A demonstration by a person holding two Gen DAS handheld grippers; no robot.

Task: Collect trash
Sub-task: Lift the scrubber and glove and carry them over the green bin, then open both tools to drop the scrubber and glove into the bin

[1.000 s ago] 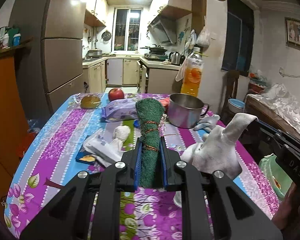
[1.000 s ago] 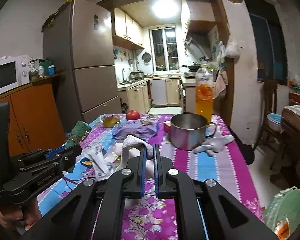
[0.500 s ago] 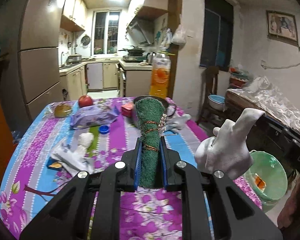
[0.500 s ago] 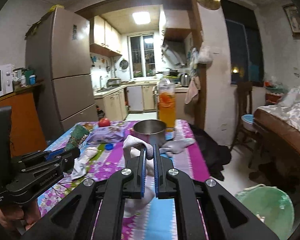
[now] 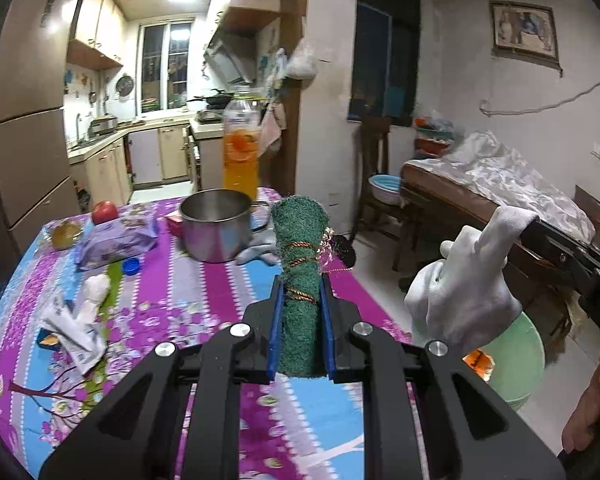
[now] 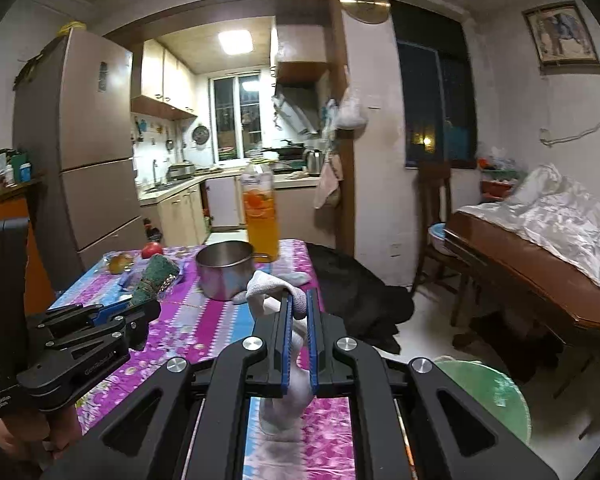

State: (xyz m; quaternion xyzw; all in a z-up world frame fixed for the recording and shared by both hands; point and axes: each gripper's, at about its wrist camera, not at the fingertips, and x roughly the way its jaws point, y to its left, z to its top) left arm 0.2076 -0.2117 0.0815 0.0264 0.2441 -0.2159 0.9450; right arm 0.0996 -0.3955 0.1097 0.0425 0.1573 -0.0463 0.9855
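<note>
My left gripper (image 5: 300, 286) is shut on a rolled green scouring pad (image 5: 300, 240) tied with copper wire, held above the table's right part; it also shows in the right wrist view (image 6: 156, 276). My right gripper (image 6: 298, 300) is shut on a white glove (image 6: 268, 284), which hangs at the right of the left wrist view (image 5: 464, 300), off the table's edge. A green bin (image 5: 512, 360) stands on the floor below the glove, with an orange scrap inside; it also shows in the right wrist view (image 6: 488, 396).
On the flowered tablecloth (image 5: 188, 304) lie a crumpled white wrapper (image 5: 76, 332), a blue bottle cap (image 5: 131, 267), a purple packet (image 5: 116, 238), a steel pot (image 5: 216, 224), a grey glove (image 5: 256, 246), an apple (image 5: 105, 212) and an orange drink bottle (image 5: 242, 148). A wooden bed (image 6: 540, 264) stands right.
Both grippers have swung right with their loads, from over the table's middle toward its right edge. The green bin has come into fuller view under the glove.
</note>
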